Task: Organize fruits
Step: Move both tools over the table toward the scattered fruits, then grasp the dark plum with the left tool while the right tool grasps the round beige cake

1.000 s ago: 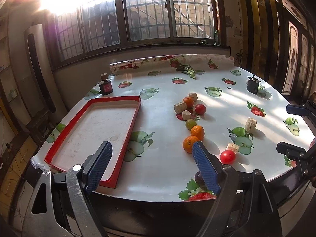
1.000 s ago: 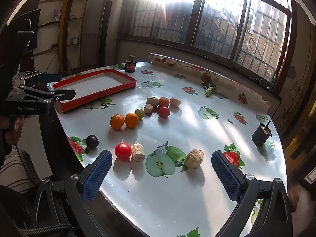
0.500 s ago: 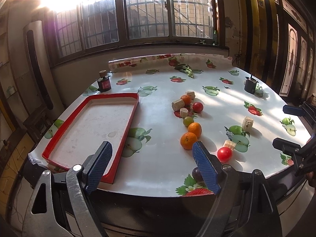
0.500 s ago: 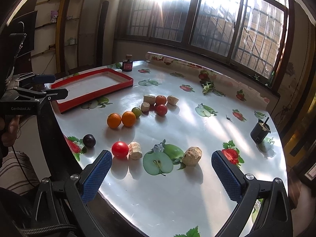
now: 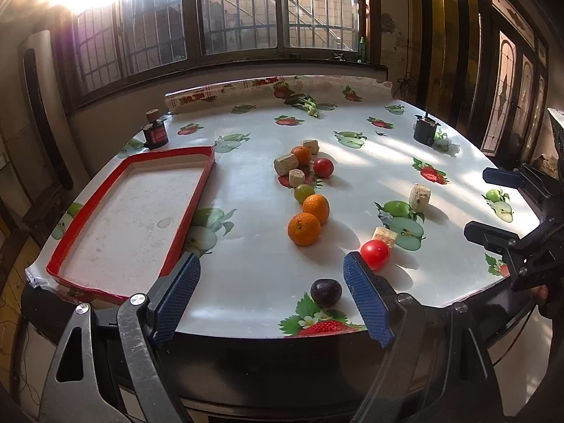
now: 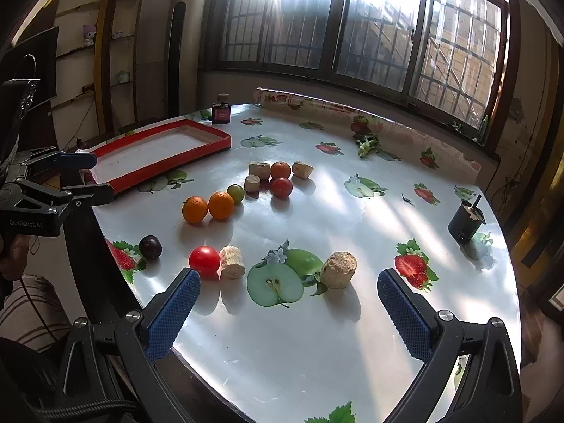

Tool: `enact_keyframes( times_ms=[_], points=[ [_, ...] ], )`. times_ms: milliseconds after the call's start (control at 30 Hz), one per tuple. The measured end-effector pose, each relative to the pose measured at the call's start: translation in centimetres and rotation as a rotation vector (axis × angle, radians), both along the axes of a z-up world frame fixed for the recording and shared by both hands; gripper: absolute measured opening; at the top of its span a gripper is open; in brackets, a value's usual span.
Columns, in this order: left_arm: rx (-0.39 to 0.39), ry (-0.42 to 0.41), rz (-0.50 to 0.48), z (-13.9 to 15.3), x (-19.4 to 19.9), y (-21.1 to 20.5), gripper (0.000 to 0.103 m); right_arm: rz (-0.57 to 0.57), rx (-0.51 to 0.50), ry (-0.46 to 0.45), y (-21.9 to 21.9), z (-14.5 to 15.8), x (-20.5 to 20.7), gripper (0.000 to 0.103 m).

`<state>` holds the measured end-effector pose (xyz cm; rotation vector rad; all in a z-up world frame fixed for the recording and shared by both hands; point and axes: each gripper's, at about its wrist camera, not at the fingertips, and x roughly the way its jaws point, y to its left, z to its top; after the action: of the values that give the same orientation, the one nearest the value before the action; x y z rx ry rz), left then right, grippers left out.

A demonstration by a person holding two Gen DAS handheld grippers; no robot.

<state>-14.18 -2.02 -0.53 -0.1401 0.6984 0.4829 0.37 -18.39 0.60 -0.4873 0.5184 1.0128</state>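
A red-rimmed tray (image 5: pixel 197 190) (image 6: pixel 169 160) lies empty at the table's left. Fruit sits loose on the table: two oranges (image 5: pixel 304 228) (image 6: pixel 195 208), a green grape (image 5: pixel 304 192), a small orange (image 5: pixel 301 154), two red tomatoes (image 5: pixel 375 254) (image 6: pixel 204 260), and a dark plum (image 5: pixel 326 292) (image 6: pixel 150 246) near the front edge. My left gripper (image 5: pixel 271 294) is open and empty above the front edge, close to the plum. My right gripper (image 6: pixel 288 312) is open and empty over the near right edge.
Several beige cork-like chunks (image 5: pixel 419 197) (image 6: pixel 338 269) lie among the fruit. A dark bottle (image 5: pixel 154 131) stands behind the tray. A black cup (image 5: pixel 425 131) (image 6: pixel 465 224) stands at the far right. A green sprig (image 5: pixel 303 102) lies by the rolled tablecloth.
My left gripper has risen and pulled back a little, so the plum now shows between its fingers. My right gripper has barely moved.
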Motion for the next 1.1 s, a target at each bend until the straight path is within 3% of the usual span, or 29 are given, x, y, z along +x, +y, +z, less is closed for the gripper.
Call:
enact_keyframes(
  times_ms=[333,600,867,1033,1100],
  points=[
    [-0.029,0.041,-0.031,-1.4,1.3,-0.2,0.084,-0.006,-0.015,0.035,0.5,-1.1,1.3,0.102],
    [-0.112,0.102,-0.092,-3.3,2.8,-0.4,0.084,-0.05,-0.05,0.088,1.6,-2.0,4.0,0.102],
    [-0.188,0.164,-0.107,-5.2,4.4,0.7,0.083,-0.182,-0.078,0.285,2.4,-4.1,9.5,0.098],
    [-0.205,0.206,-0.142,-6.2,5.5,0.7,0.054,-0.196,-0.094,0.333,2.9,-4.8,10.9,0.086],
    [-0.188,0.215,-0.153,-6.3,5.7,0.5,0.048,-0.194,-0.109,0.34,3.3,-5.1,11.1,0.079]
  ],
)
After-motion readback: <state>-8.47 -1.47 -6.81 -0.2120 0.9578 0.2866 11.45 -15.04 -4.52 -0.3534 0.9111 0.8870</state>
